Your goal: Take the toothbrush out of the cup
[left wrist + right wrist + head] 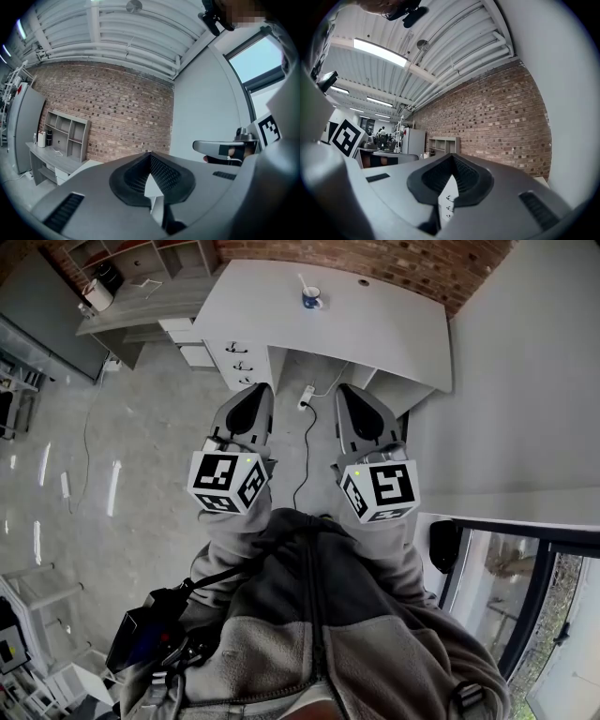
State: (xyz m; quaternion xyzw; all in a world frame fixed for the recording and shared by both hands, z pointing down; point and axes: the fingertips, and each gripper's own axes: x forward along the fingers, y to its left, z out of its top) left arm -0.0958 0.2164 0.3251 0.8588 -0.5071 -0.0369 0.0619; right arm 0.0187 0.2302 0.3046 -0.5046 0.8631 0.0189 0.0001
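Head view alone shows white toothbrush (pixel 304 282) in blue cup (pixel 311 299); my left gripper (pixel 260 388) and right gripper (pixel 345 389) hover side by side, fingers together.

Head view looks down; gripper views share brick wall (pixel 112 112).

grippers: 2 (left gripper (pixel 255 390), right gripper (pixel 345 390))
marker cubes (pixel 228 482): 2, one per gripper
cup (pixel 311 298): 1
toothbrush (pixel 304 282): 1
desk (pixel 375 324): 1
drawers (pixel 239 357): 3, one stack
shelf unit (pixel 65 136): 1
power strip (pixel 307 397): 1
cable (pixel 305 456): 1, from the power strip
brick wall (pixel 117 112): 1
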